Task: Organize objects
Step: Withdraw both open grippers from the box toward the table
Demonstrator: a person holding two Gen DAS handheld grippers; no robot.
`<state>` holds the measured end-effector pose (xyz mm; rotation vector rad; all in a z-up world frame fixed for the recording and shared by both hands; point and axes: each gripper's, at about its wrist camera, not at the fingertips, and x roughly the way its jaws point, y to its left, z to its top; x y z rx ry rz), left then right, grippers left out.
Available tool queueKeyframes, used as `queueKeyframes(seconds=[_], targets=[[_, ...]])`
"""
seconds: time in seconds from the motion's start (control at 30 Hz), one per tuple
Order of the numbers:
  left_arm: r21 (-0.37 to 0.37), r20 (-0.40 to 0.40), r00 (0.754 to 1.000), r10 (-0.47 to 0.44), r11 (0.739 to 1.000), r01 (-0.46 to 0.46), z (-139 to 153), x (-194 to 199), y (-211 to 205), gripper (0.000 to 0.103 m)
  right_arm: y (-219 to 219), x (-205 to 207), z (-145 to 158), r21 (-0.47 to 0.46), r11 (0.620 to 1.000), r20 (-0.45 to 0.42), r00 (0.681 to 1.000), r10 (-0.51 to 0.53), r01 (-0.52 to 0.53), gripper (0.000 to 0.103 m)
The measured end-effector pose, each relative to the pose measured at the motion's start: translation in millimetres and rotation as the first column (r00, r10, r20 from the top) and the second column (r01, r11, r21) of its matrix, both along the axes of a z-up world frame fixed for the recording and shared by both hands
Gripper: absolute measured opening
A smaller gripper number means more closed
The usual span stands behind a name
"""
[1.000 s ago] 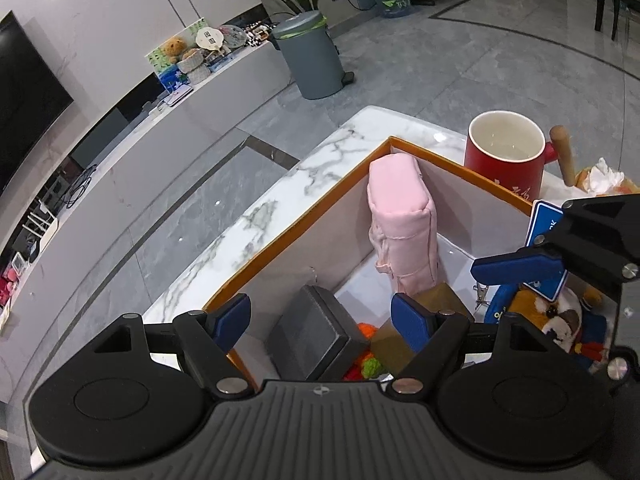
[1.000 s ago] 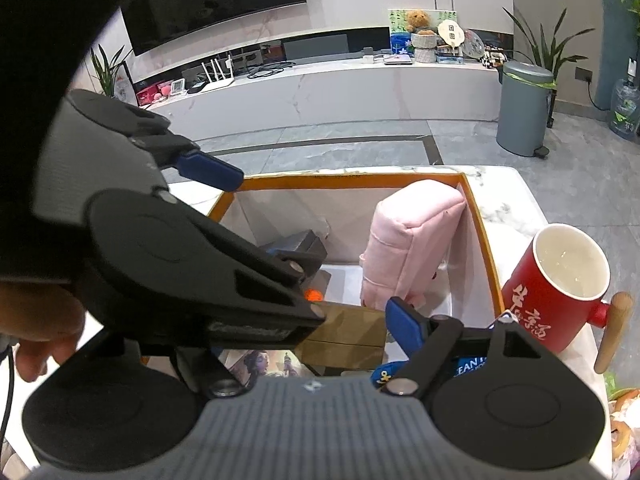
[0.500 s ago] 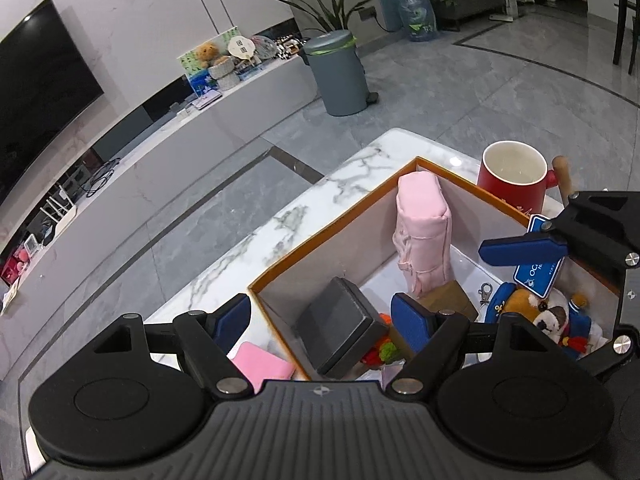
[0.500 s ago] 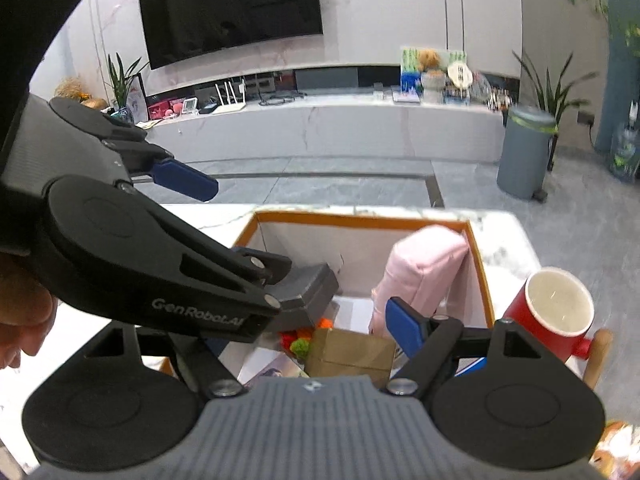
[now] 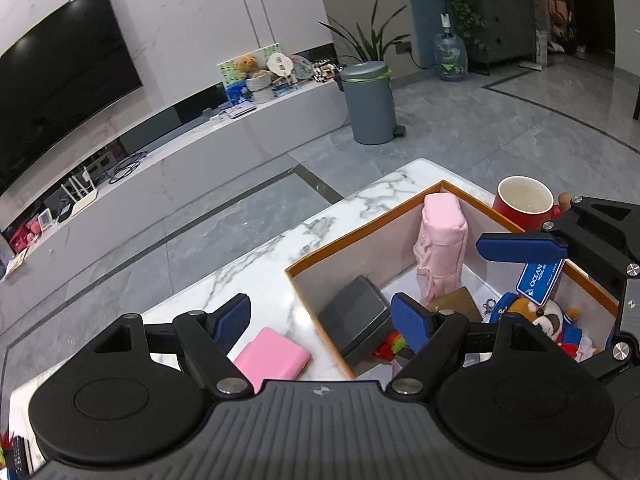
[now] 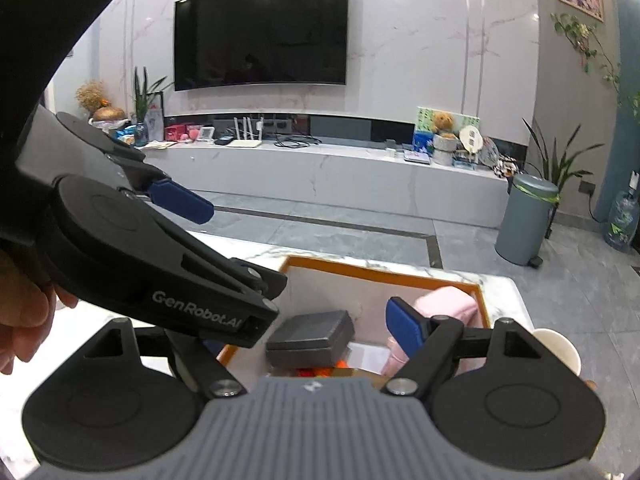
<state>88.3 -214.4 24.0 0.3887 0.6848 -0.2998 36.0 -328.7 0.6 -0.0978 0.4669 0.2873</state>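
An orange-rimmed box [image 5: 360, 236] stands on the marble table [image 5: 256, 264]. It holds an upright pink pouch [image 5: 440, 240], a dark grey case [image 5: 352, 312], a brown carton [image 5: 460, 300] and a plush toy [image 5: 540, 316] with a blue tag. A flat pink case [image 5: 272, 358] lies on the table outside the box's near corner. My left gripper [image 5: 322, 322] hangs open and empty above that corner. My right gripper [image 6: 308, 336] is open over the box, holding nothing. Its left finger is hidden behind the left gripper; one blue finger [image 5: 520, 248] shows above the toy.
A red mug [image 5: 520, 204] with a wooden handle stands just beyond the box's far side. A hand [image 6: 20, 320] grips the left tool. Past the table lie grey floor, a grey bin [image 5: 370, 104] and a long TV bench.
Both grippers have risen and drawn back from the box, so both views now look higher into the room. The flat pink case came into view. Neither gripper's jaws changed.
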Motion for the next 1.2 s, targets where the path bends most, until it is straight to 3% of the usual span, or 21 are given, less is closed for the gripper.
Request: queueKeyframes(seconds=[0.33,0.57,1.0,1.2], targets=[[-0.068,-0.011,0.999,0.036,0.997,-0.037,0,-25,42,0.095,33,-20,2,-0.046,0.993,0.055,0.993,0.109,-0.106,0.081],[-0.135,-0.047,0.995,0.086,0.987,-0.092,-17,-43,81,0.095,66,-31,-7,-0.120,0.973,0.044,0.979,0.201,-0.195,0.083],[-0.192,-0.152,0.975,0.159,0.963,-0.187,-64,-64,146,0.098,123,-45,-36,-0.181,0.926,-0.067,0.943,0.325,-0.332,0.083],[-0.162,-0.175,0.964,0.199,0.960,-0.227,-88,-77,162,0.098,145,-44,-55,-0.211,0.900,-0.170,0.921,0.350,-0.381,0.083]])
